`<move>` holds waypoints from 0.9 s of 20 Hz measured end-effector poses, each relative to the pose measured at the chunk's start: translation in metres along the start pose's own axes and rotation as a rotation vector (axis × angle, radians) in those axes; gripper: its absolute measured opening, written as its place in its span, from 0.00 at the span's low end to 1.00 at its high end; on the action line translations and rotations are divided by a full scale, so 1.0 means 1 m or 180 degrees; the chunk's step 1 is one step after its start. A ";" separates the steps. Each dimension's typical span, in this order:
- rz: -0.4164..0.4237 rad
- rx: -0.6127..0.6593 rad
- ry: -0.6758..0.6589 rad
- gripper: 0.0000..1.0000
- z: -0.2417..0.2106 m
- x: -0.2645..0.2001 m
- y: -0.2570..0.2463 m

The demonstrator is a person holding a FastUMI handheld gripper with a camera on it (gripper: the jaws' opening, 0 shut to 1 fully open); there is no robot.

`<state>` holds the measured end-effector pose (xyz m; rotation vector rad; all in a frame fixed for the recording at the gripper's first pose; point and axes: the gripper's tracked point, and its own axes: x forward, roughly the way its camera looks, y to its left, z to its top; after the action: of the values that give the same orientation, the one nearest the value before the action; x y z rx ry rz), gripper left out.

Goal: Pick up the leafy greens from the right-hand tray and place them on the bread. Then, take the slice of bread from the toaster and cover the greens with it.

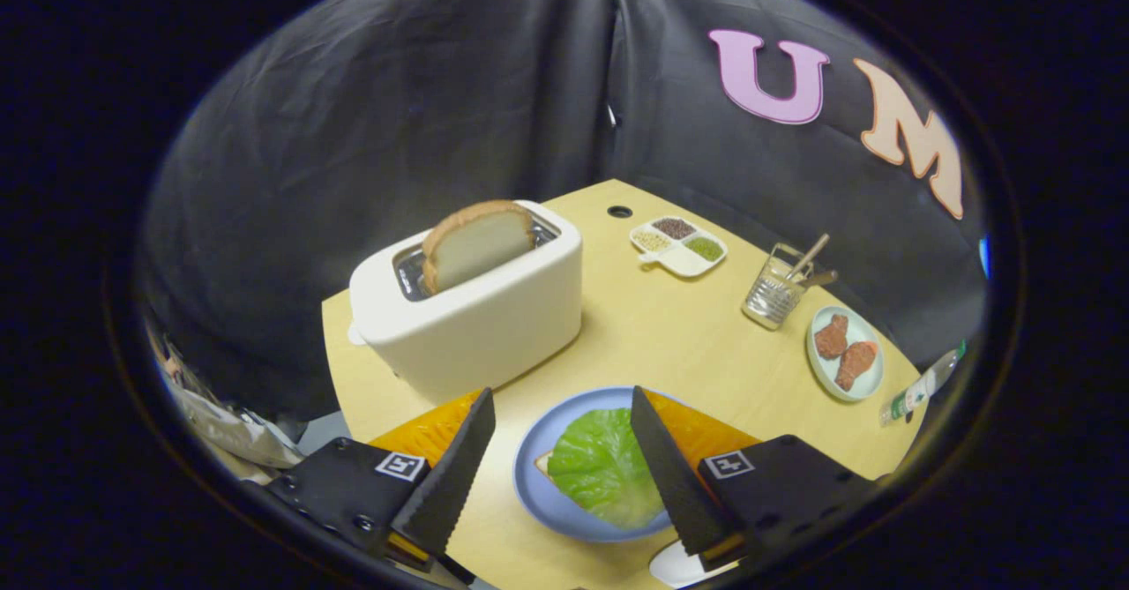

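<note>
- The bread (541, 464) on the blue plate (540, 436) is almost wholly covered by the leafy greens (601, 466); only a pale corner shows at their edge.
- The gripper (562, 418) holds nothing, its fingers spread; the right finger (668, 466) hides part of the greens and plate.
- The orange mats (423, 431) lie partly behind both fingers.
- The lower part of the slice of bread (476, 243) sits hidden inside the toaster (467, 308) slot.
- The fillings of the divided dish (677, 246) are too small to identify.
- A white object (675, 565) below the right finger is cut off.
- The bottle (922, 385) is partly cut off at the table's far side.
</note>
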<state>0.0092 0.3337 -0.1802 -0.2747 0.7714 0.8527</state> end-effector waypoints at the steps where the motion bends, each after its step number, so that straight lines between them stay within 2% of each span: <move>1: 0.0000 -0.0008 -0.0004 0.98 0.008 -0.002 0.003; 8: 0.0066 -0.0001 -0.0062 0.98 0.058 -0.002 0.033; 18: 0.0191 0.0238 -0.0052 0.98 0.106 0.030 0.065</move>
<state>0.0248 0.4462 -0.1223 -0.1787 0.7979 0.8796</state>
